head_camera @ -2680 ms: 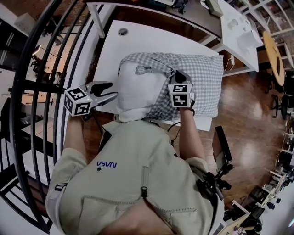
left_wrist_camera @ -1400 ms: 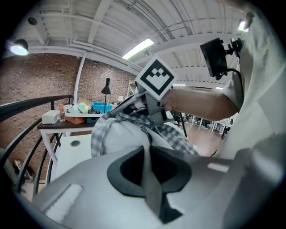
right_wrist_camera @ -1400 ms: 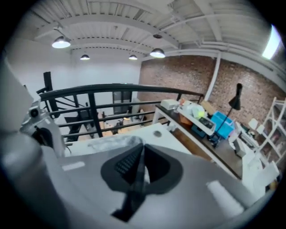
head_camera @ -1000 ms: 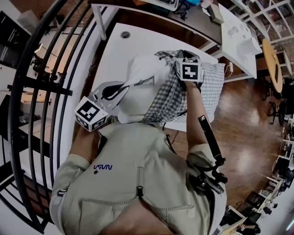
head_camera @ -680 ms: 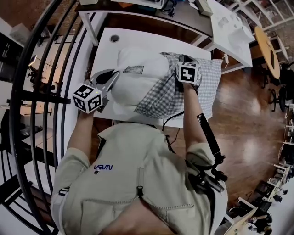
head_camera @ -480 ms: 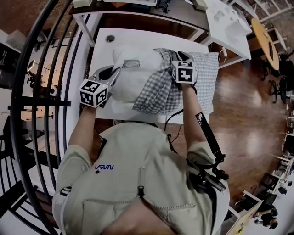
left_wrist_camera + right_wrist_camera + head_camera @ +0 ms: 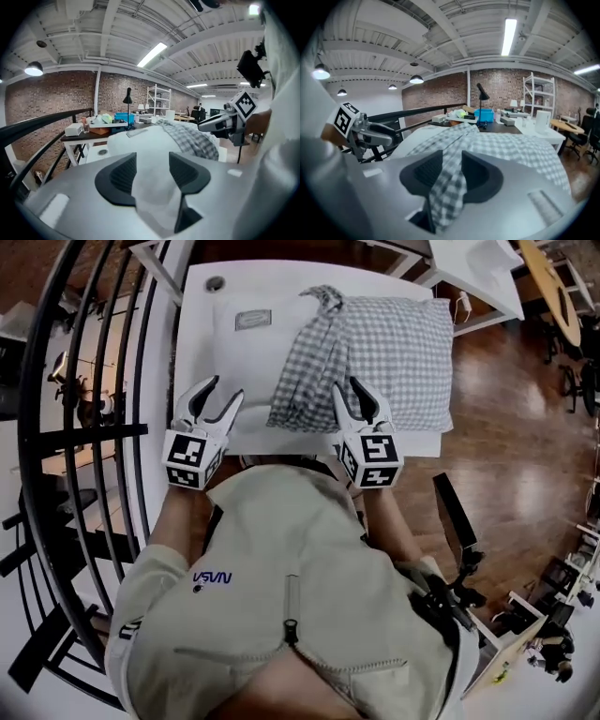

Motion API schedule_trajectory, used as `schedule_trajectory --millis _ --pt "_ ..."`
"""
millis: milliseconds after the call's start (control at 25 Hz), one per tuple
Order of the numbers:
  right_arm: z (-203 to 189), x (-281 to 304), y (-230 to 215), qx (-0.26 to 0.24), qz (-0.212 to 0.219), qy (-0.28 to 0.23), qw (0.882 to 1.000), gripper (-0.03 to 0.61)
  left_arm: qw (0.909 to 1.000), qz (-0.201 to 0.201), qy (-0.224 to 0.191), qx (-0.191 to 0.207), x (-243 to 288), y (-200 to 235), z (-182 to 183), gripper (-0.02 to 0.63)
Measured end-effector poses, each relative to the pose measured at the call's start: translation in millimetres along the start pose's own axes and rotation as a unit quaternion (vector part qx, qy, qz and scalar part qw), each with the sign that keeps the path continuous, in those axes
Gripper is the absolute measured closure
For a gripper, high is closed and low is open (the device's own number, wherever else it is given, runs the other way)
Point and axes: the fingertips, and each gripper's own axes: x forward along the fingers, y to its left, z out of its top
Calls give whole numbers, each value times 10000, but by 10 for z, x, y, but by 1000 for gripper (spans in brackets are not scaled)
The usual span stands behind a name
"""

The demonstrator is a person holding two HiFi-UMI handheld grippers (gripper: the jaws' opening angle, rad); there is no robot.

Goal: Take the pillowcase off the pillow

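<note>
**Re-grip stage: both tongs released, case partly off**

**Head view.** The pillow (image 7: 248, 352) lies across the worktop (image 7: 192, 352). Its left part is bare white. The checked pillowcase (image 7: 394, 343) covers the right part, and its open end is bunched in a diagonal fold near the middle. I hold the left tongs (image 7: 217, 397) at the pillow's near left corner and the right tongs (image 7: 349, 395) at the near end of the bunched fold.

**Left gripper view.** The jaws of the left tongs (image 7: 152, 173) have just been opening and stand apart. White pillow fabric shows in the gap, but the pads do not press on it.

**Right gripper view.** The jaws of the right tongs (image 7: 451, 171) have likewise just been opening. Checked cloth runs between them, unpinched.

**Step in hand.** I judge this to be a release between pulls, with the case about half off.

**Next move.**
1. Close the left tongs on the bare pillow to anchor it.
2. Close the right tongs on the bunched fold.
3. Draw the case rightward, off the covered end.
</note>
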Motion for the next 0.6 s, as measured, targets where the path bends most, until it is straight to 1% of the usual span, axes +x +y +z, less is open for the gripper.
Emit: schedule_trajectory --millis 80,160,200,320,360,400,480,520,600 --pt "-210 -101 196 42 76 203 9998 459 9992 -316 255 30 -1 -285 -199 378" --pt "-380 -161 378 79 248 442 9987 455 9966 -592 572 -96 48 -502 -411 340" --pt "-465 -178 471 62 379 585 9975 439 9951 -671 719 -143 86 -578 -503 320" --pt "-795 -134 755 -109 862 1183 9892 414 9925 -636 1040 -25 211 -669 -689 318" --pt "-894 -79 832 -169 967 1373 9857 405 9921 -591 1107 64 251 -661 -721 349" --pt "-965 -7 885 -242 992 1514 9832 405 9918 -557 1141 153 285 -642 -731 394" --pt "-1038 142 925 -474 873 1681 9807 405 9919 -534 1109 305 328 -607 -684 493" --pt "-1029 198 917 -619 778 1711 9802 414 9924 -532 1049 357 334 -595 -631 522" --pt "-922 248 866 -863 595 1633 9810 478 9942 -496 876 389 326 -567 -486 556"
